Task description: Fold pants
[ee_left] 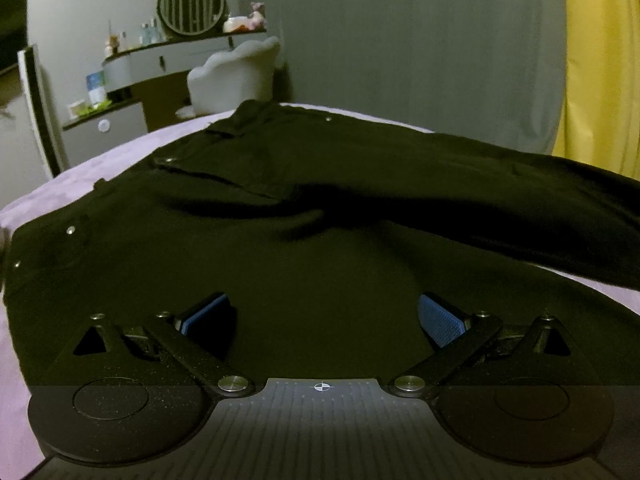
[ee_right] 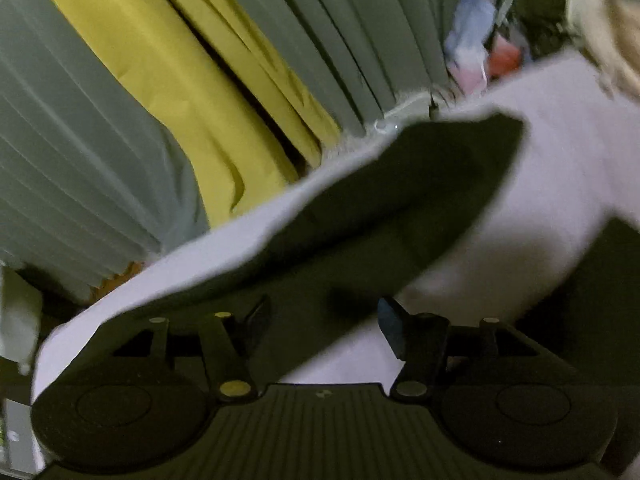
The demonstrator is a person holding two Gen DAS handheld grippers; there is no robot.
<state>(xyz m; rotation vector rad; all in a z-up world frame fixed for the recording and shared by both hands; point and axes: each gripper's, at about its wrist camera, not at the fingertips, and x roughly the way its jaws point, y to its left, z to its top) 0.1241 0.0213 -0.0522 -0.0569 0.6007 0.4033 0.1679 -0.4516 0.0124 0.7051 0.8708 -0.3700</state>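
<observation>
Black pants (ee_left: 304, 184) lie spread on a lilac bed sheet (ee_left: 100, 164), waistband with metal studs at the left, one leg running off to the right. My left gripper (ee_left: 323, 316) is open, its blue pads (ee_left: 442, 318) wide apart, just above the dark cloth near the seat. In the right wrist view a black pant leg (ee_right: 400, 200) stretches away over the sheet (ee_right: 560, 152) to its hem. My right gripper (ee_right: 320, 316) is open over the near part of that leg. The view is blurred.
A dressing table with a round mirror (ee_left: 192, 2) and a white chair (ee_left: 236, 76) stand beyond the bed's far left. Grey and yellow curtains (ee_right: 160, 80) hang behind the bed. Some clothes (ee_right: 476, 56) lie past the far edge.
</observation>
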